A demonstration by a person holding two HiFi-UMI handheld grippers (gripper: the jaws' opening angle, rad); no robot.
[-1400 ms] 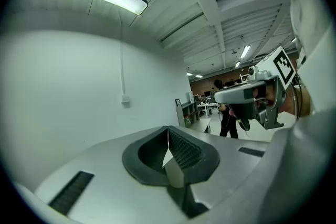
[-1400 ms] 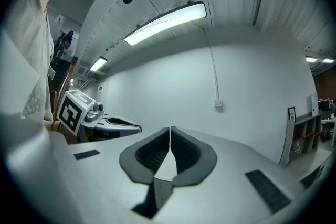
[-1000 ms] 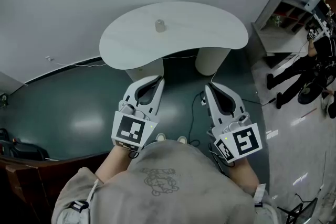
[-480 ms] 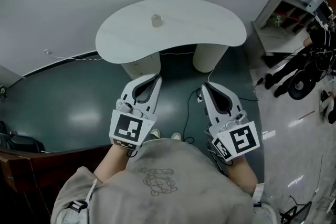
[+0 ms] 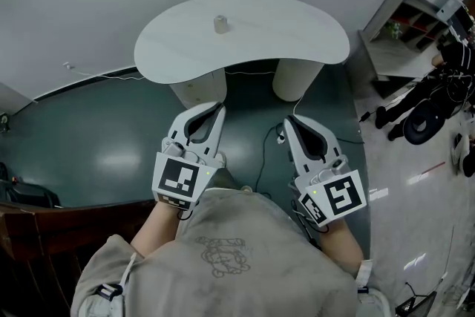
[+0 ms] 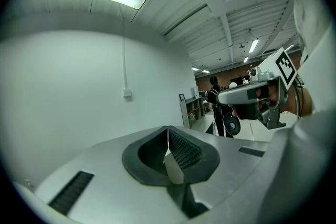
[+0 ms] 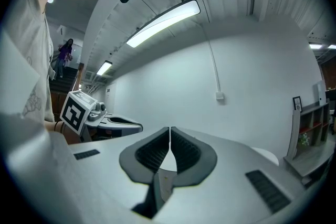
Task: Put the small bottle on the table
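Note:
A small pale bottle point(image 5: 220, 24) stands upright on the white kidney-shaped table point(image 5: 282, 41), toward its back left. My left gripper point(image 5: 220, 109) is held close to my body, well short of the table, jaws shut with nothing between them. My right gripper point(image 5: 287, 122) sits level with it to the right, also shut and empty. In the left gripper view the closed jaw tips point(image 6: 168, 128) point up at a white wall; the right gripper point(image 6: 252, 93) shows beside them. The right gripper view shows its shut tips point(image 7: 170, 128) and the left gripper point(image 7: 113, 123).
The table rests on two round pedestals point(image 5: 297, 79) over a dark green floor point(image 5: 96, 137). A cable point(image 5: 263, 152) trails across the floor between the grippers. A shelf unit point(image 5: 401, 18) and a person point(image 5: 423, 104) are at the right. Dark furniture point(image 5: 44, 219) stands at the left.
The view has shifted slightly, so table and bottle sit a little higher in the picture. Both grippers stay shut and side by side, in nearly the same place.

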